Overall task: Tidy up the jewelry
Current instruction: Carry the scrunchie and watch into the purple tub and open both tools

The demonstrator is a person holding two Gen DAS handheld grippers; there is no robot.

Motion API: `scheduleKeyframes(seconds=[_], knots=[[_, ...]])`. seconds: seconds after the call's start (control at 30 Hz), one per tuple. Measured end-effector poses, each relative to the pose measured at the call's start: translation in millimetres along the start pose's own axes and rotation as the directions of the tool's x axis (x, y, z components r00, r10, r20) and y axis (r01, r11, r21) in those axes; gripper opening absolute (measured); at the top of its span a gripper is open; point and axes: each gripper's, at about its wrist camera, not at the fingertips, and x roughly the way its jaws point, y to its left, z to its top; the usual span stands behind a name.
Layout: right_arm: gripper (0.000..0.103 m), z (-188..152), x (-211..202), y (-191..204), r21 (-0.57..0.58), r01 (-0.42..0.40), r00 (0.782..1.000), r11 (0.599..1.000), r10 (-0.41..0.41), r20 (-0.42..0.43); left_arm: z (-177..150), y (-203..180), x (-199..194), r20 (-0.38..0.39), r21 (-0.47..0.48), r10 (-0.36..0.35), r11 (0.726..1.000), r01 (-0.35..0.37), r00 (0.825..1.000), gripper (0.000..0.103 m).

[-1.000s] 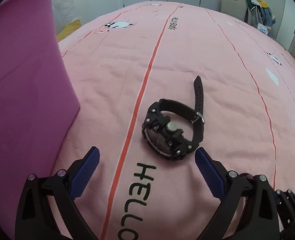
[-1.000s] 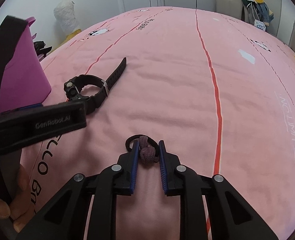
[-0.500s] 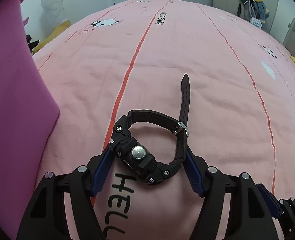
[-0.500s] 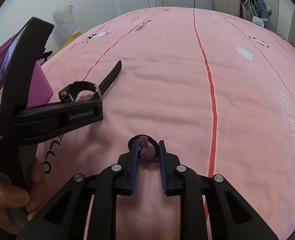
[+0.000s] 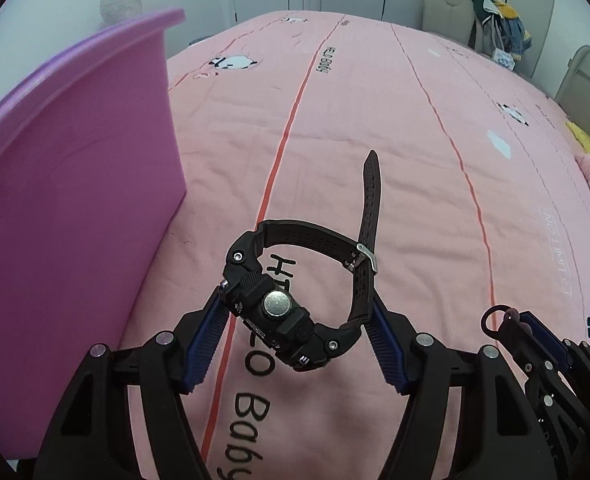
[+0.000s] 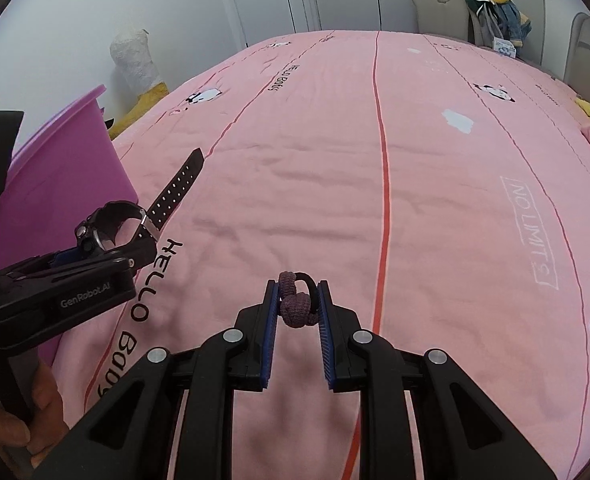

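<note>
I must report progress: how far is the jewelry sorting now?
Nothing is visibly stored yet; the bin's inside is hidden. In hand: the left claw holds the watch above the bed, and the right claw holds the hair tie. Left: putting both away.

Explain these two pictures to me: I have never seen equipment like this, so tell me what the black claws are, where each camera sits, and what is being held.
There is no robot here. A person holds a hand-operated two-finger claw in each hand, and each claw carries a wide-angle camera looking forward along its fingers.

The left camera's view shows the left gripper clamped on a black wristwatch, lifted off the pink bedspread. A purple bin stands to its left.

The right camera's view shows the right gripper shut on a knotted mauve hair tie with a black loop, and, at left, the other claw with the watch and the person's hand. In the background are closet doors and a chair with clothes.
</note>
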Motion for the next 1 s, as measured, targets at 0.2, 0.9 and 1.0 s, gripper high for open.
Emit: scheduleKeyframes(seconds=[0.2,0.9,1.0], knots=[[0.019,-2.2,-59.3,-0.3,0.012,-0.004,0.998,1.0,0.004,0.064,-3.2,-0.5,-72.2,0.095,0.001,-0.036,0.999,0.036,0.995,0.065],[0.019,45.3,-176.0,105.0,-0.124,-0.196,0.943,0.973,0.222,0.247,-4.9,107.5,-234.3,0.315,-0.028,0.075,0.997,-0.07,0.946,0.065],[0.019,60.2,-172.4,132.8,-0.155,-0.254,0.927,0.955,0.286,0.244,-3.9,139.9,-241.8,0.313,-0.084,0.14,0.989,-0.119,0.939,0.065]])
